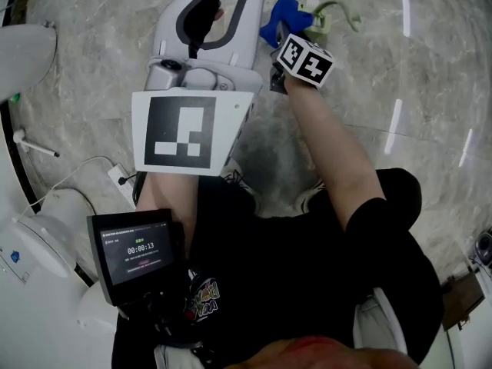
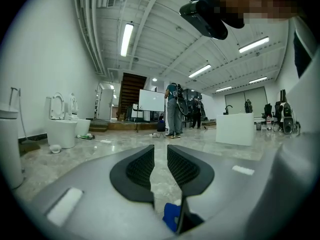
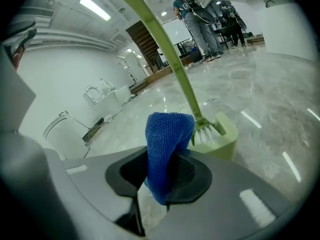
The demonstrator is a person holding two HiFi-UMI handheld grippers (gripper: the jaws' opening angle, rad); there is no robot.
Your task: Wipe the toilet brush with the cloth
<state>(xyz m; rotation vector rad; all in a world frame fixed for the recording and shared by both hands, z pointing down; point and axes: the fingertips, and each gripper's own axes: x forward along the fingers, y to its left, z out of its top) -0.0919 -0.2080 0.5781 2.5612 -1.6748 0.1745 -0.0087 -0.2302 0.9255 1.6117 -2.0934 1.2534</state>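
Note:
My right gripper (image 3: 164, 171) is shut on a folded blue cloth (image 3: 167, 141), which sticks up out of the jaws. Just beyond the cloth stands the toilet brush (image 3: 167, 54), a long green handle with white bristles (image 3: 204, 133) seated in a pale green holder (image 3: 229, 136). The cloth's upper edge is right beside the handle's lower end; whether they touch I cannot tell. In the head view the cloth (image 1: 281, 12) and holder (image 1: 320, 21) lie past the right gripper (image 1: 278, 37) on the marble floor. My left gripper (image 2: 160, 159) hovers beside them (image 1: 219, 2), jaws a narrow gap apart, nothing between.
White toilets (image 1: 21, 52) (image 1: 42, 241) line the left wall, with a cable (image 1: 77, 174) on the floor. A small screen (image 1: 134, 254) hangs at the person's waist. Far across the hall stand people (image 2: 173, 109) and a white counter (image 2: 235, 129).

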